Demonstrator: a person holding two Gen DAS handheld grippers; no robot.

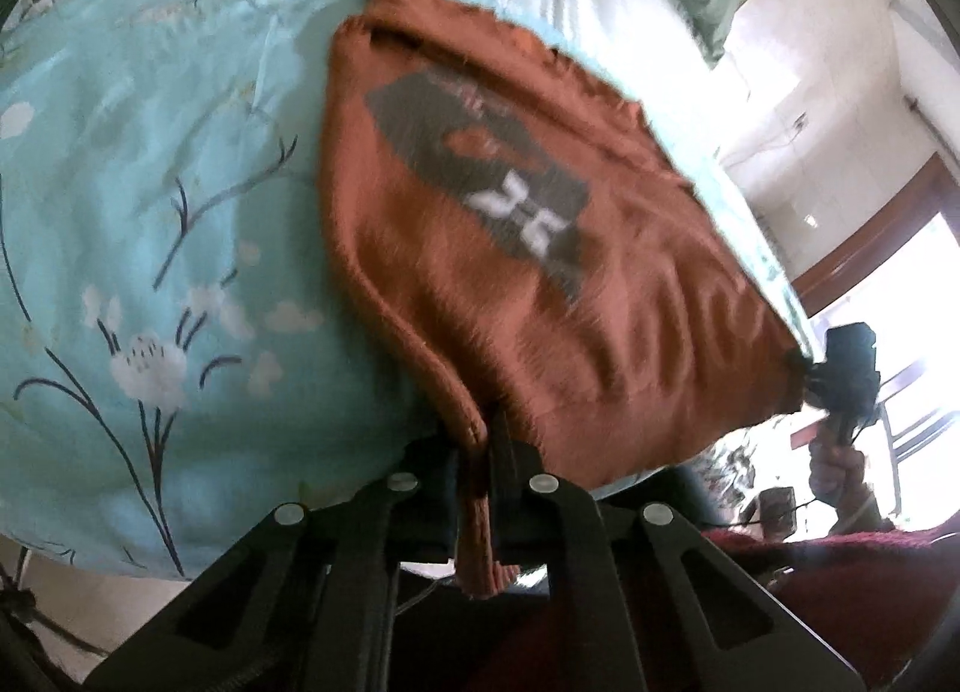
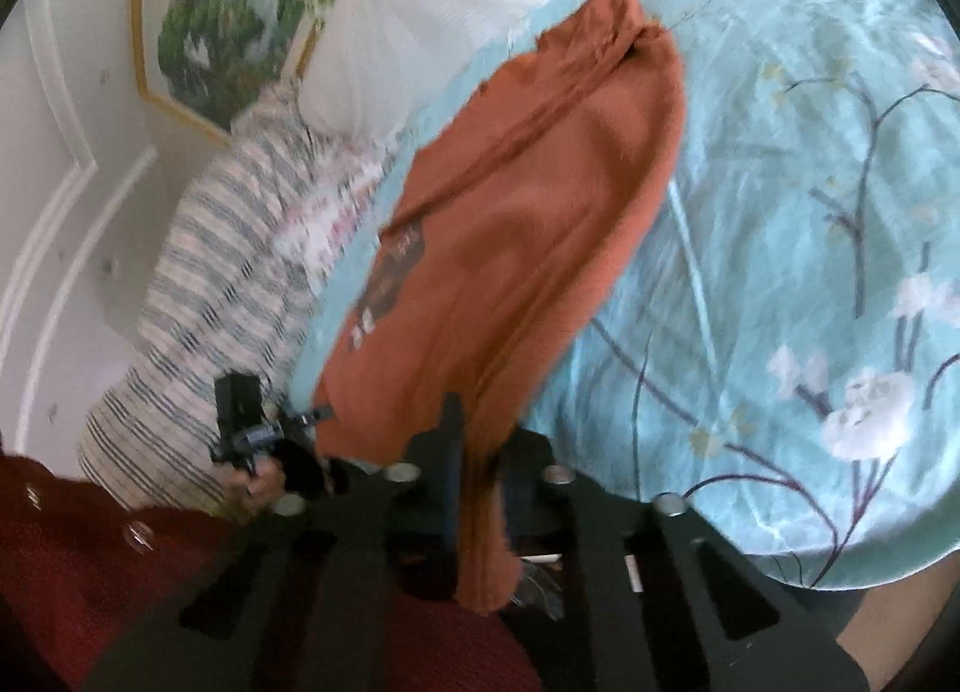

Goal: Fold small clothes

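Small rust-orange knit garment with grey number print (image 1: pixel 510 248) lies on the floral light-blue bed (image 1: pixel 150 212); left claw (image 1: pixel 480 452) and right claw (image 2: pixel 474 464) each clamped on a near-hem corner; light, limp, stretchy; corners suit best.

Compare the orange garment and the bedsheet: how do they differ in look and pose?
The garment is plain rust orange with one dark printed patch; the bedsheet is pale blue with white flowers and dark branches. The garment's near edge is pinched in both grippers, left and right; the bedsheet lies spread and unheld. Both are cloth.
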